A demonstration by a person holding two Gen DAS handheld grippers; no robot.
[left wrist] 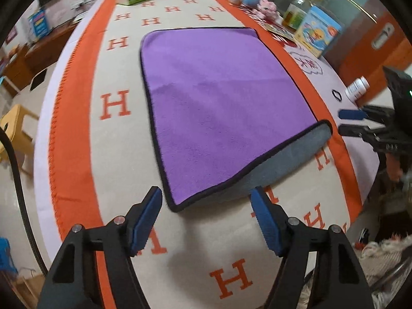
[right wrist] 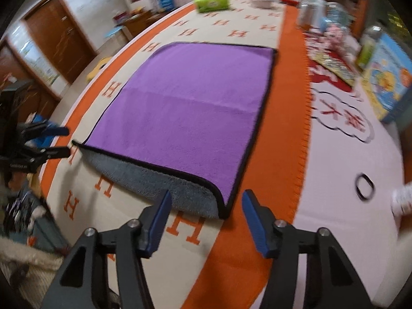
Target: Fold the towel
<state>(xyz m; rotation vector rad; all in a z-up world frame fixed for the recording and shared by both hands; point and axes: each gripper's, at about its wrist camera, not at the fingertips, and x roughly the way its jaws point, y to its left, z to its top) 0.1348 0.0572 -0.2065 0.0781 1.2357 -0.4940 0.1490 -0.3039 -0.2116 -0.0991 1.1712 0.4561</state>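
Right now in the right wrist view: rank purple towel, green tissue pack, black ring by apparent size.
1. purple towel, by far the largest, spread on the blanket.
2. green tissue pack, at the far end, so distance shrinks it.
3. black ring, smallest, though it sits nearer the camera, so its margin under the tissue pack is unsure.

Purple towel – black-edged (grey underside) – lies folded once, near edge curling up off the cloth.
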